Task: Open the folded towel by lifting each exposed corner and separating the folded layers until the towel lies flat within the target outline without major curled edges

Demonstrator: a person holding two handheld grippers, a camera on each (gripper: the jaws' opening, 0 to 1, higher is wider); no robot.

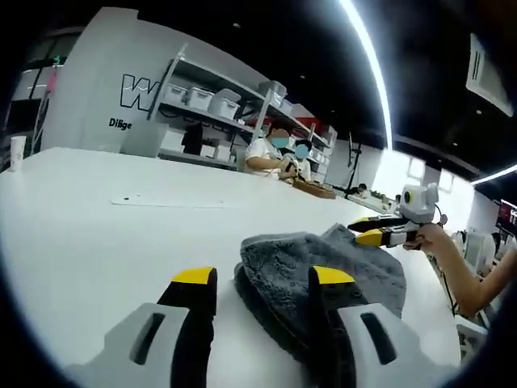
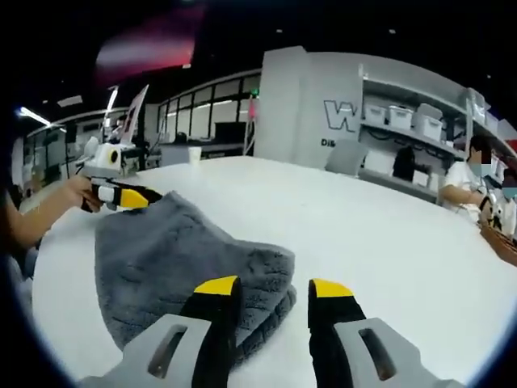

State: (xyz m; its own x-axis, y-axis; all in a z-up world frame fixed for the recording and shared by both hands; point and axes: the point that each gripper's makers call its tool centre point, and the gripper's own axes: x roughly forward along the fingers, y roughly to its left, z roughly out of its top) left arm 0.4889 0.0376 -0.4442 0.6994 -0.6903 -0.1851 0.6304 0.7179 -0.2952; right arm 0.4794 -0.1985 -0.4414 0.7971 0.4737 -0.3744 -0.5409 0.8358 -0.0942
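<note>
**Grey towel folded on the white table, both grippers at its edges**

A thick, fluffy dark-grey towel [image 1: 323, 271] lies folded in loose layers on a broad, smooth white table [image 1: 121, 234]. In the left gripper view the left gripper [image 1: 262, 283], grey-bodied with black jaws tipped in yellow, reaches in from the bottom; its jaws stand spread with a clear gap, the right-hand one lying over the towel's near rounded edge and the other over bare tabletop just beside it. Nothing is pinched between them. Across the towel the right gripper [image 1: 380, 233] comes in from the right, held by a person's hand [image 1: 432, 236], its yellow tips at the far edge of the cloth.

In the right gripper view the right gripper [image 2: 273, 293] shows its jaws apart too, one resting over the folded corner of the towel [image 2: 178, 259], the other over the table [image 2: 388, 226]. The left gripper [image 2: 121, 196] sits at the towel's far side, gripped by a hand [image 2: 77, 190]; whether its tips touch the cloth I cannot tell.

Behind the table, white shelving with storage bins [image 1: 214, 101] lines a grey wall, and seated people [image 1: 275, 153] work at the far end
</note>
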